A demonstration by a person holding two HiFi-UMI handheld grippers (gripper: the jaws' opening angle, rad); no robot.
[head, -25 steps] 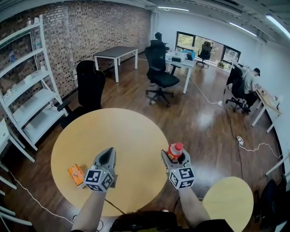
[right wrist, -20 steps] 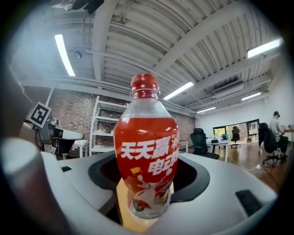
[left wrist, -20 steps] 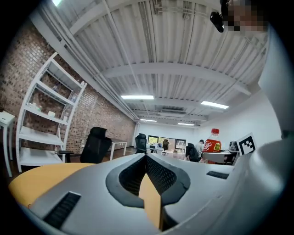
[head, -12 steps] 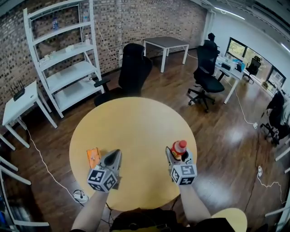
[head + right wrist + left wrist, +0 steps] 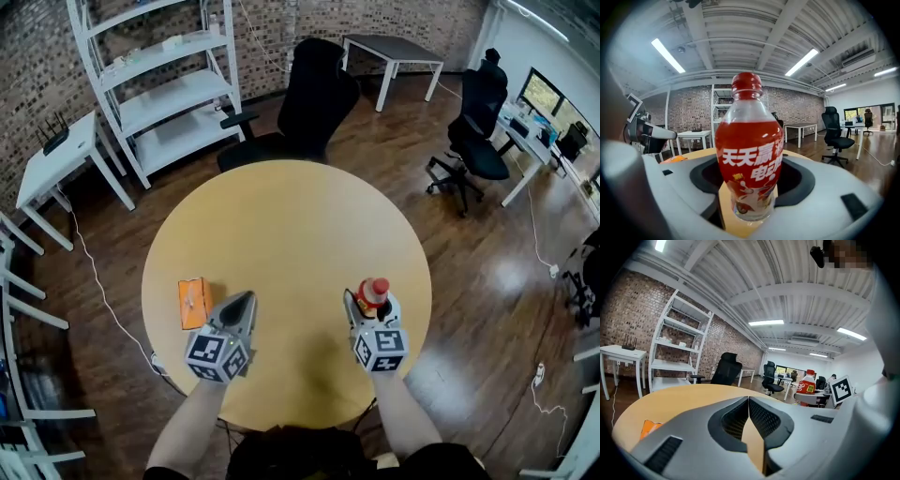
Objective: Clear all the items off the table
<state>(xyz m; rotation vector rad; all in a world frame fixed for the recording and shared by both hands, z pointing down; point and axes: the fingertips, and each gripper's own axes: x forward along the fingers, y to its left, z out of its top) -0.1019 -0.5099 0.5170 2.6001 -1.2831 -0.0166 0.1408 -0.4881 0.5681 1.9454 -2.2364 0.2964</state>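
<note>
Now: bottle upright

The right hand-held gripper is clamped on it — red drink inside, cap up, long axis vertical — at lower right of the counter. The left hand-held gripper, jaws together, is just right of an orange packet.

A round table with a plain, pale yellow-wood top stands on a dark, glossy plank floor. One thing lies flat on the top – a small orange packet, down in the near left part, close to the rim and wholly on the wood. Well apart from it, over the near right part, a red bottle with a red cap stands upright – whether its base touches the top cannot be told from these views.
</note>
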